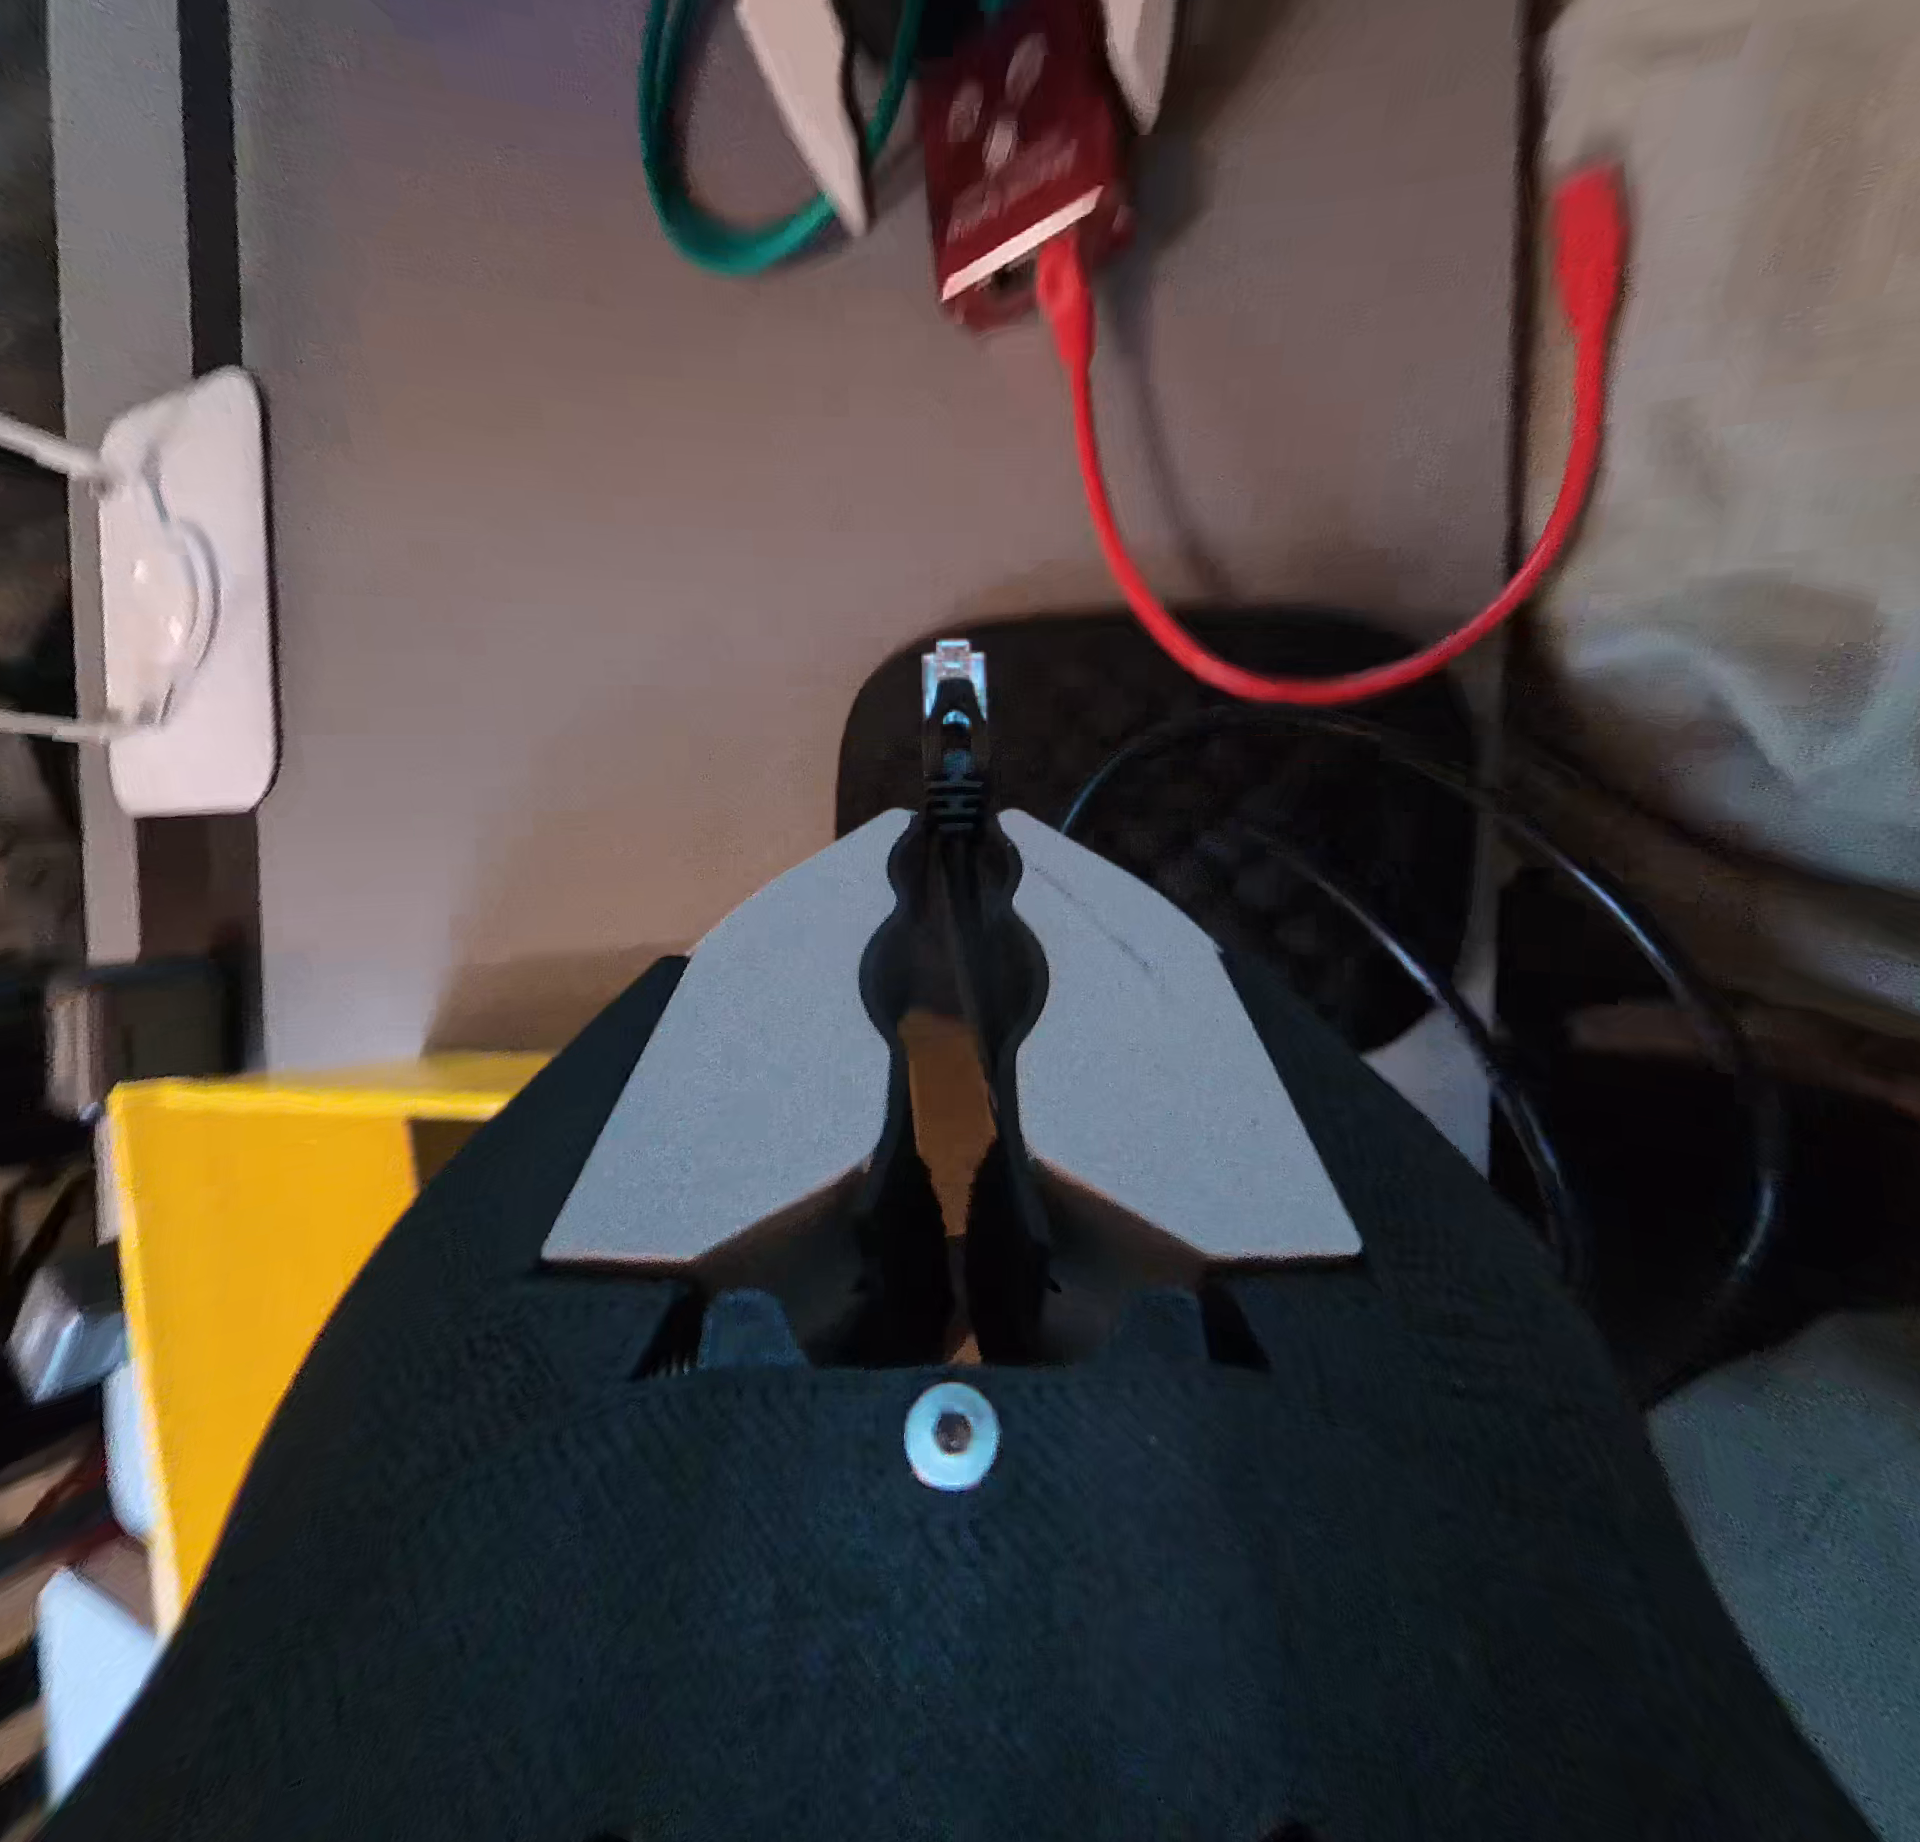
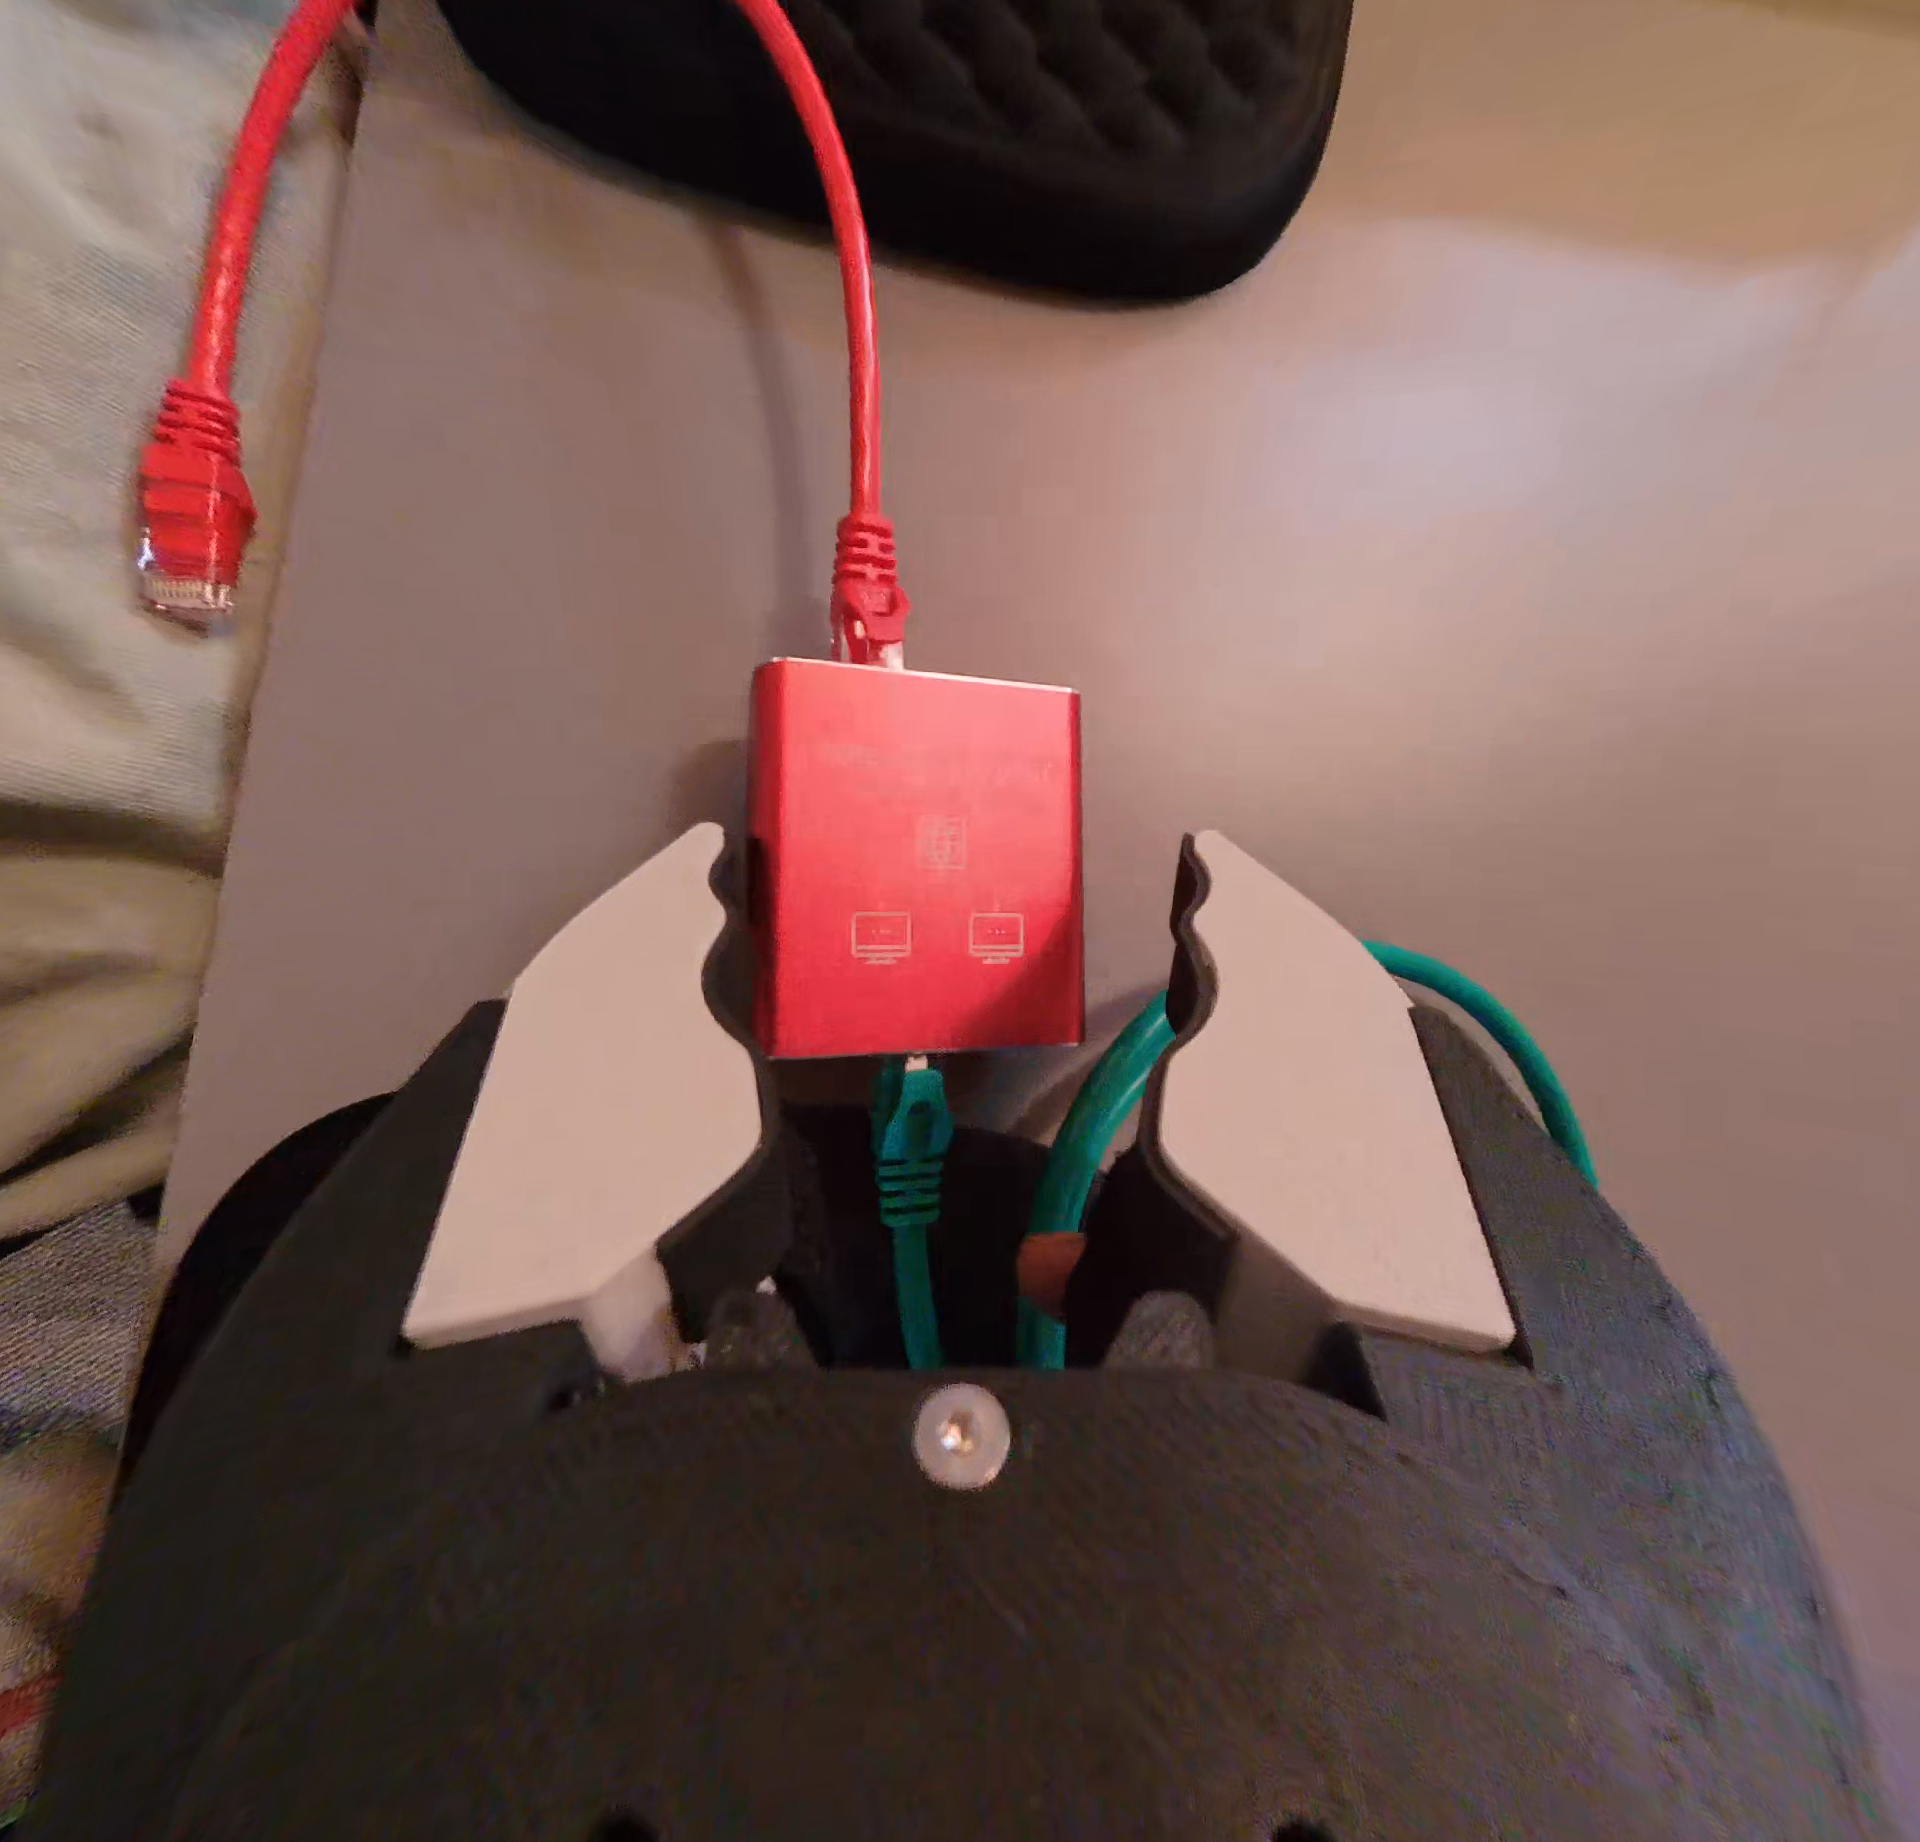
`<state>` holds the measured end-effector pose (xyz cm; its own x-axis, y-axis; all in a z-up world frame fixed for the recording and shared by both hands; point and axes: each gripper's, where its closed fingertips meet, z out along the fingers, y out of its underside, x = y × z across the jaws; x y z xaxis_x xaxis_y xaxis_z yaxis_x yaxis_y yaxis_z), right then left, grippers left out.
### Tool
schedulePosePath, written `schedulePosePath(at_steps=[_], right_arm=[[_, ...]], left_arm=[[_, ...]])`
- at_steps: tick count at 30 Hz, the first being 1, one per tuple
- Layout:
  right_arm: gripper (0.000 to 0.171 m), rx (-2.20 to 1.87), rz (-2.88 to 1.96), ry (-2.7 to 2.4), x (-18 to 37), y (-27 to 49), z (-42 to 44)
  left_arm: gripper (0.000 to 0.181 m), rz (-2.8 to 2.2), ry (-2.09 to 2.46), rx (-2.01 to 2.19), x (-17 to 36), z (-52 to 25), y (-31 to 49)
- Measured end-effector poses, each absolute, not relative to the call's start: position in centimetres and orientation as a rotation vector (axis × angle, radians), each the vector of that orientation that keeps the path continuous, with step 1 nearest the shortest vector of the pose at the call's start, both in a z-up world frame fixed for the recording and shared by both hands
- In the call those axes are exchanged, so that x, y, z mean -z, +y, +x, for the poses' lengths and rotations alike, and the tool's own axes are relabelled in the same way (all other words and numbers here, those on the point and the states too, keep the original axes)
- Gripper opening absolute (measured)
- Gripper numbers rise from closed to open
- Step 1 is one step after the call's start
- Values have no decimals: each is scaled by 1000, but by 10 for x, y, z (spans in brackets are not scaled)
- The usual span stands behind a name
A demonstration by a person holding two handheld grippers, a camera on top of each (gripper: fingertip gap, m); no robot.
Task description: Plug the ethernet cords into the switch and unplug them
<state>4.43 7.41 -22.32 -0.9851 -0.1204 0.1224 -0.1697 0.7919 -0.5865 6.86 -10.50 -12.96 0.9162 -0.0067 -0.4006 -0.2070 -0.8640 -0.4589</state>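
Observation:
My left gripper (image 1: 951, 831) is shut on a black ethernet cord (image 1: 954, 784); its clear plug (image 1: 949, 672) sticks out past the fingertips, pointing toward the red switch (image 1: 1023, 171) farther ahead. In the right wrist view, my right gripper (image 2: 951, 842) is open astride the red switch (image 2: 920, 857); the left finger (image 2: 623, 1013) is against its side and the right finger stands apart. A red cord (image 2: 868, 421) is plugged into the switch's far side, with its other plug (image 2: 192, 535) loose. A green cord (image 2: 912, 1138) is plugged into the near side.
A black foam pad (image 2: 935, 78) lies beyond the switch on the grey table (image 2: 1455, 545). Pale cloth (image 2: 104, 234) borders the table's edge. In the left wrist view, a yellow box (image 1: 260, 1273) and a white plate with a clear hook (image 1: 187, 587) are at the left. Left tips to right tips: about 20 cm.

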Motion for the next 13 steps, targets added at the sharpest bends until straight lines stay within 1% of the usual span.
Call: schedulePosePath(at_steps=[2,3,7,10,13], right_arm=[[76,-957,238,-2936,230,73,47],[69,-948,231,-2953,233,73,48],[68,-961,262,-2829,229,71,46],[68,-1053,259,-2723,212,68,52],[68,-1132,254,-2630,196,61,60]], left_arm=[[11,-2640,150,-616,129,58,-119],[11,-2650,160,-640,131,54,-119],[11,-2549,233,-665,151,49,-82],[11,-2547,162,-673,166,36,-70],[11,-2477,103,-579,162,33,-58]])
